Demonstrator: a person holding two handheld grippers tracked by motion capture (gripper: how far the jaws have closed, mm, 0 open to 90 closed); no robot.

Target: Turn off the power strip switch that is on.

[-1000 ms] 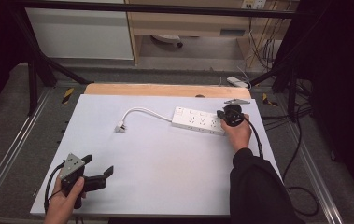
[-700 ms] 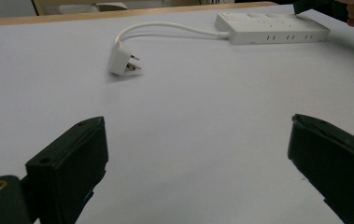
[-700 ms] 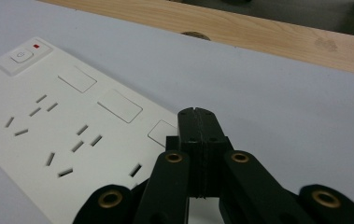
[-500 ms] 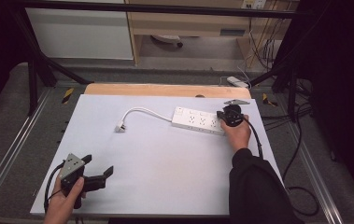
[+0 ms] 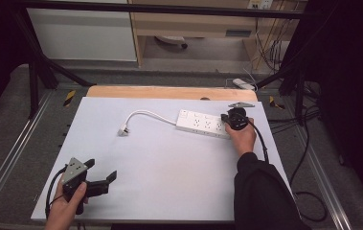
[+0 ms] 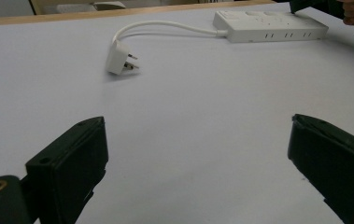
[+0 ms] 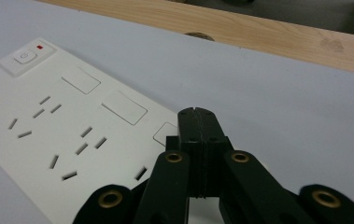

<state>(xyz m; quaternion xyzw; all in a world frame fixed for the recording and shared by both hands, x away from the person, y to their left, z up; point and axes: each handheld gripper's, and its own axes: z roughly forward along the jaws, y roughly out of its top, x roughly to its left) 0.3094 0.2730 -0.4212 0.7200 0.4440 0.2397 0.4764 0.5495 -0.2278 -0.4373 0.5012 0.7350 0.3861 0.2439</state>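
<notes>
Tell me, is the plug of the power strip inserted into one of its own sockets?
No, the plug lies loose on the white table, away from the power strip.

A: In the right gripper view, the power strip [image 7: 72,135] runs off the left edge; the closed right gripper [image 7: 198,116] hides its near end.

B: Contact there cannot be told.
</notes>
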